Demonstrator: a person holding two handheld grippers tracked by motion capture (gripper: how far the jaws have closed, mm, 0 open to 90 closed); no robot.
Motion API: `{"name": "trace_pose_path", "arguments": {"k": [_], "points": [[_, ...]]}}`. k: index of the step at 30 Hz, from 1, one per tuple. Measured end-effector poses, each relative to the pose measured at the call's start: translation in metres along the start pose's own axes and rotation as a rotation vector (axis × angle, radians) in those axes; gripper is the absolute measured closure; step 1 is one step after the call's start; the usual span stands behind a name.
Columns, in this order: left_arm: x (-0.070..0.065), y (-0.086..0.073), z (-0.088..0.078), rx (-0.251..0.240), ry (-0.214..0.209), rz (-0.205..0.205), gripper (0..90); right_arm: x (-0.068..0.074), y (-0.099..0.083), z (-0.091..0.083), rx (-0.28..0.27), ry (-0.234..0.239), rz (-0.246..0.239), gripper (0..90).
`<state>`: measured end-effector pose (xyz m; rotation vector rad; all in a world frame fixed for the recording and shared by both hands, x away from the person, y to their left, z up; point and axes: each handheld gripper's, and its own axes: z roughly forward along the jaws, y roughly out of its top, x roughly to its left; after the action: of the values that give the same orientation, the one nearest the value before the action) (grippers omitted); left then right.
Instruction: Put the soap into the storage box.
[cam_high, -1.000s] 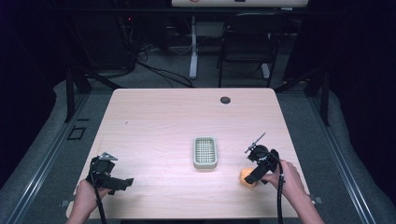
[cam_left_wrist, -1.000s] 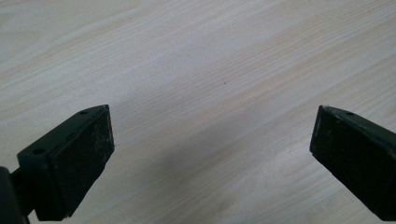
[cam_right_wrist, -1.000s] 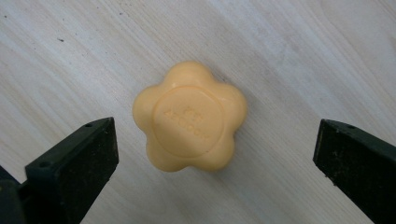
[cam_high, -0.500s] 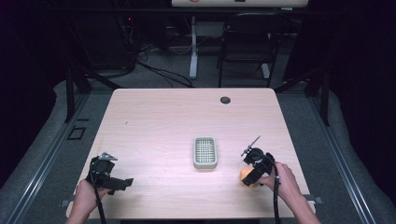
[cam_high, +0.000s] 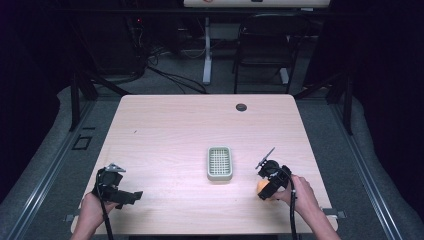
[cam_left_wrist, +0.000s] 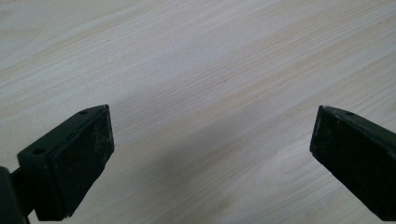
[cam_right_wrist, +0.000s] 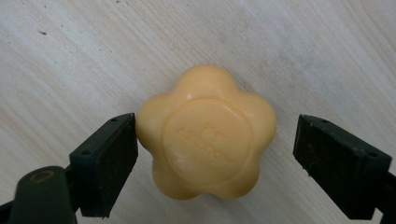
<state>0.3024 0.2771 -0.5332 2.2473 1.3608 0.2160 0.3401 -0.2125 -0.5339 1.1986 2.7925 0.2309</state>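
The right hand (cam_high: 300, 192) is reaching in from the near edge, tipping the right gripper (cam_right_wrist: 215, 140) down over a yellow flower-shaped soap (cam_right_wrist: 205, 137) lying on the table (cam_high: 170, 130). Its jaws have just been closing: one pad is touching the soap, the other standing clear. The high view is hiding most of the soap. The left gripper (cam_left_wrist: 210, 135) is gaping wide over bare wood. Farther off, a soap dish (cam_high: 219, 163) is sitting mid-table.
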Motion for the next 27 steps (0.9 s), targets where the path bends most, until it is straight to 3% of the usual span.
{"name": "trace_pose_path", "arguments": {"k": [5, 9, 13, 27], "points": [[-0.0001, 0.0003, 0.0007, 0.006, -0.001, -0.001, 0.0, 0.0027, 0.0014, 0.0046, 0.020, -0.011, -0.013, 16.3], [-0.0002, 0.0000, 0.0002, 0.006, -0.001, 0.000, 0.0, 0.0055, 0.0020, 0.0079, 0.025, -0.001, -0.019, 23.8], [-0.0005, -0.0003, 0.0006, 0.005, 0.002, 0.002, 0.0, 0.0069, 0.0035, 0.0071, 0.046, -0.022, -0.039, 24.2], [-0.0023, 0.0002, -0.0006, -0.003, 0.005, 0.008, 0.0, 0.0062, -0.0019, 0.0035, -0.014, -0.009, -0.011, 24.7]]}}
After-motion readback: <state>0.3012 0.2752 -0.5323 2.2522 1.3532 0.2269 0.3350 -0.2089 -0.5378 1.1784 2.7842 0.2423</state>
